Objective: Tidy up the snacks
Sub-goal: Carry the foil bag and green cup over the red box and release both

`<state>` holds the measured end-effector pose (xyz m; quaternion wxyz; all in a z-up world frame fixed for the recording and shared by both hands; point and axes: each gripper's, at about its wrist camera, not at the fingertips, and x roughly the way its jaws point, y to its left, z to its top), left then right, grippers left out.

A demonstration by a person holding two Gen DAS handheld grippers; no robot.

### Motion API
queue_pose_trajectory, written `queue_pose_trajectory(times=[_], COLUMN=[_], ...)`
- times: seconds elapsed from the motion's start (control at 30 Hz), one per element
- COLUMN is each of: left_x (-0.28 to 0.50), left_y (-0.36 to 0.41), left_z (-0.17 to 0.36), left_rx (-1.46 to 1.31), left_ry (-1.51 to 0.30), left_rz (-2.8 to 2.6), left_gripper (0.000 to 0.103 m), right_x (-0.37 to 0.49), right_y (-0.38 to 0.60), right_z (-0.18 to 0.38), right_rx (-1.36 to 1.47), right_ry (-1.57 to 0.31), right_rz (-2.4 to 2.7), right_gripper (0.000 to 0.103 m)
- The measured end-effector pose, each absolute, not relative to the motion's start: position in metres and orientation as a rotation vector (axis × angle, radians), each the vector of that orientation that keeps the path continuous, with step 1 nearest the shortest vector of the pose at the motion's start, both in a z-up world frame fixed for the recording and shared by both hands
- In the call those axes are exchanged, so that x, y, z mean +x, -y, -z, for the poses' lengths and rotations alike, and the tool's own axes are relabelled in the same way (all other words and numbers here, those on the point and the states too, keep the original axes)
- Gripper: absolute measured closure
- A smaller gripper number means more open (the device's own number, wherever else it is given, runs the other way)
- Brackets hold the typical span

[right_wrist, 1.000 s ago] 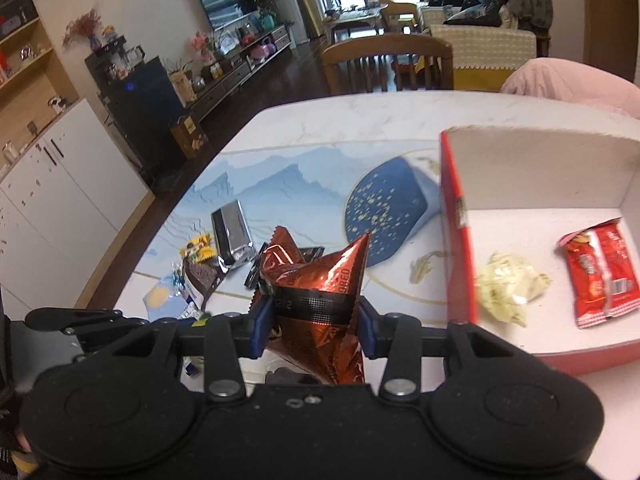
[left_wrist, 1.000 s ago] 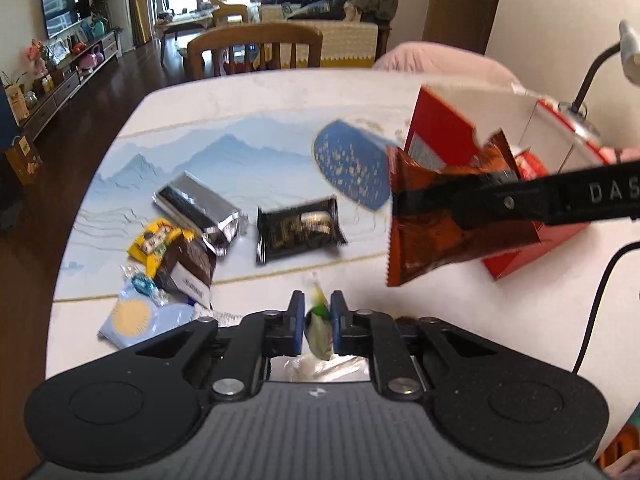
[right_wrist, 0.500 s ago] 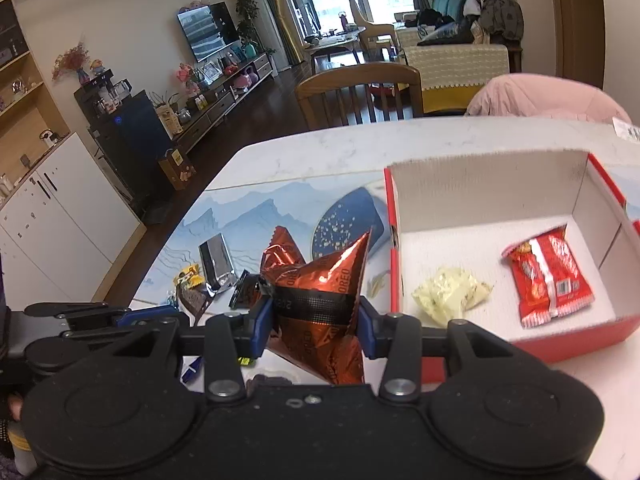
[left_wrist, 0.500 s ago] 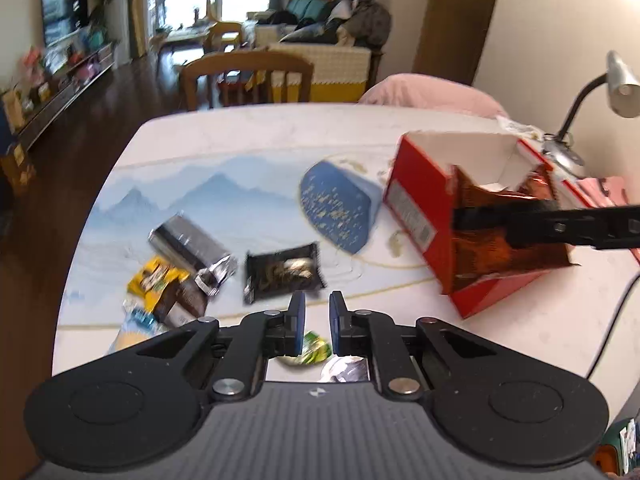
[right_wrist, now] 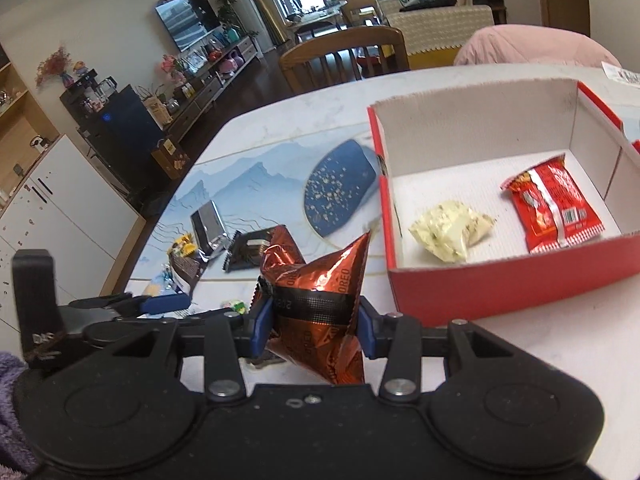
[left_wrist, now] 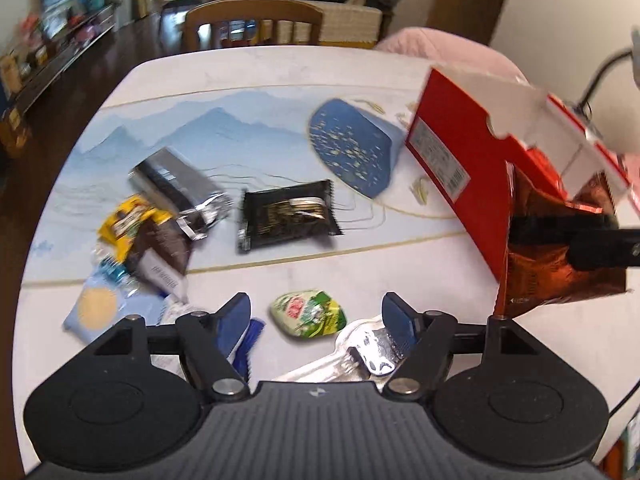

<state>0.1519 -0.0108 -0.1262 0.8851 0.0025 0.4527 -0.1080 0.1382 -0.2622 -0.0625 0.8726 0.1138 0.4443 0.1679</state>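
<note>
My right gripper (right_wrist: 314,328) is shut on a copper-red Oreo packet (right_wrist: 316,280) and holds it in the air beside the front left corner of the red box (right_wrist: 500,280); the packet also shows in the left wrist view (left_wrist: 556,248). The box holds a pale yellow packet (right_wrist: 450,230) and a red packet (right_wrist: 554,208). My left gripper (left_wrist: 316,320) is open above the table, with a small green-and-white candy (left_wrist: 308,314) lying between its fingers. A black packet (left_wrist: 288,216), a silver packet (left_wrist: 180,180) and a yellow-brown pile (left_wrist: 140,236) lie on the mat.
A crinkled silver wrapper (left_wrist: 352,356) lies by my left gripper's right finger. A light blue packet (left_wrist: 96,308) lies at the front left. A wooden chair (left_wrist: 252,24) stands behind the table. A desk lamp (left_wrist: 608,68) stands at the right beyond the box.
My left gripper has opened and let go of the green candy, which now lies on the table. My right gripper has carried the Oreo packet toward the red box.
</note>
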Motion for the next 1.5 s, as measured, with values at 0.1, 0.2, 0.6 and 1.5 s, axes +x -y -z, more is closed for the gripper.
queue_pose_trajectory(times=[0.1,0.2,0.6,1.5], left_x=[0.159,0.164,0.17,0.156], left_y=[0.021,0.023,0.024,0.05], left_z=[0.139,0.149,0.16,0.049], left_rx=[0.061,0.09,0.117,-0.019], left_ry=[-0.951,-0.963,-0.978,-0.846], left_rz=[0.215,0.197,0.206,0.283], left_gripper=[0.031,0.031,0.054,0.055], right_x=[0.139,0.14,0.145,0.146], right_y=[0.262,0.261,0.259,0.31], right_z=[0.066,0.068,0.072,0.018], right_rx=[0.239,0.237,0.234,0.244], right_ry=[-0.939,-0.945,-0.955,-0.799], right_rz=[-0.343,-0.344,-0.354,-0.282], right_gripper=[0.061,0.061,0.061,0.061])
